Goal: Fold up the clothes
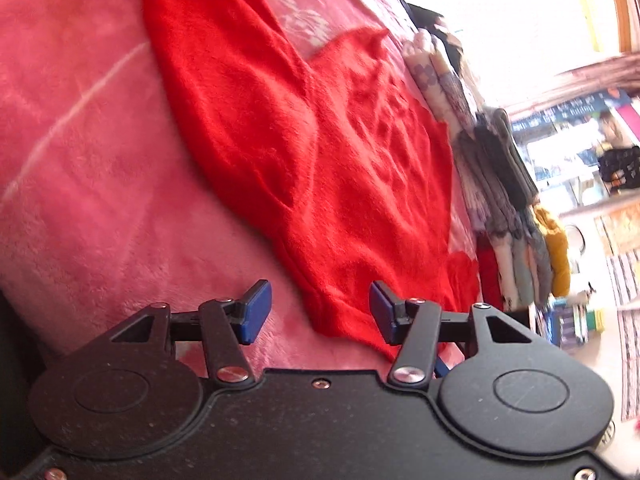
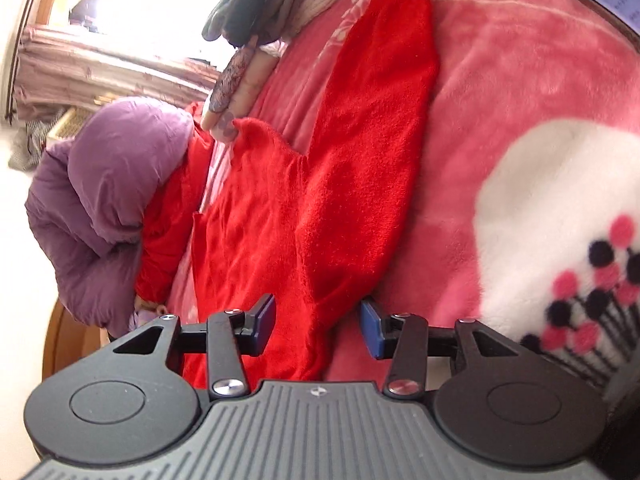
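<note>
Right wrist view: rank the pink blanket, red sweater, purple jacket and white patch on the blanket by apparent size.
1. pink blanket
2. red sweater
3. purple jacket and white patch: look alike in area, and the patch lies nearer the camera, so unranked.

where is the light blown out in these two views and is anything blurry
Left wrist view: the window at upper right is washed out white, the shelves beyond smear. Right wrist view: glare fills the upper left window; the red sweater stays fairly sharp, edges bend from fisheye.
</note>
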